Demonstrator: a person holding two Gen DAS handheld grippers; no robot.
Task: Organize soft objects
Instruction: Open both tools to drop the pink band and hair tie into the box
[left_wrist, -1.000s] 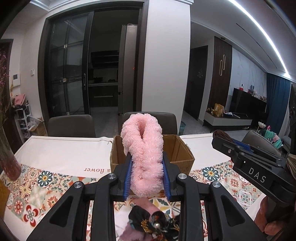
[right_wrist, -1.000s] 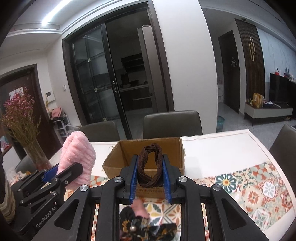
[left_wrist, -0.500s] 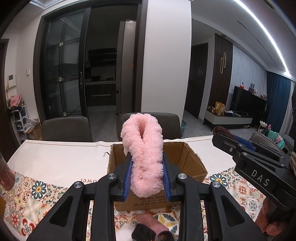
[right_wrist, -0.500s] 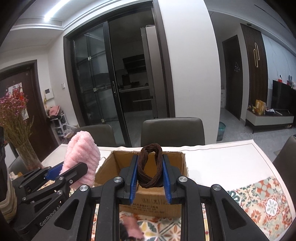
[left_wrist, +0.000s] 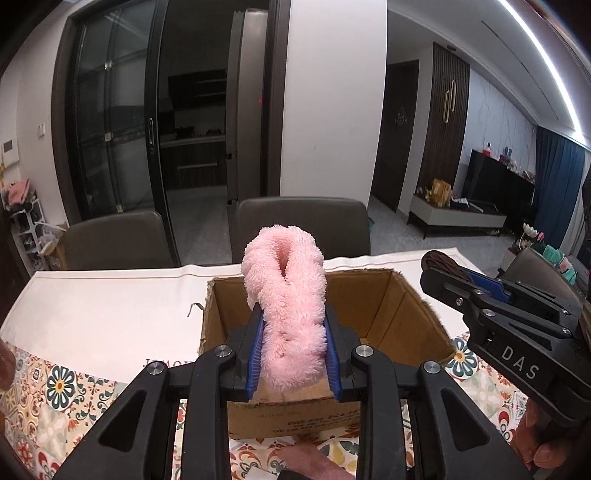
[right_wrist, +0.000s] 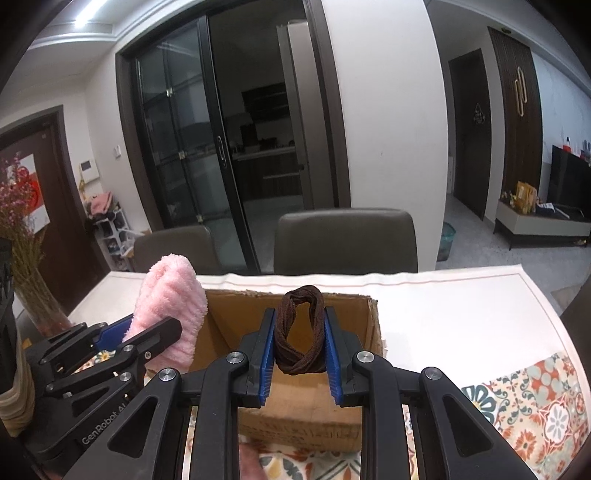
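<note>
My left gripper (left_wrist: 293, 332) is shut on a fluffy pink scrunchie (left_wrist: 286, 295) and holds it upright over the near wall of an open cardboard box (left_wrist: 406, 314). My right gripper (right_wrist: 299, 332) is shut on a dark brown twisted scrunchie (right_wrist: 299, 332) above the same box (right_wrist: 236, 332). The pink scrunchie shows at the left of the right wrist view (right_wrist: 168, 306). The right gripper shows at the right of the left wrist view (left_wrist: 439, 264). The box floor is hidden.
The box stands on a table with a white and floral patterned cloth (left_wrist: 92, 332). A pink soft item (left_wrist: 310, 458) lies on the cloth in front of the box. Two dark chairs (right_wrist: 347, 240) stand behind the table. A vase of dried flowers (right_wrist: 22, 258) stands at the left.
Both grippers have moved forward towards the box and now hold their scrunchies over it. The black floral scrunchie on the cloth has dropped out of view below.
</note>
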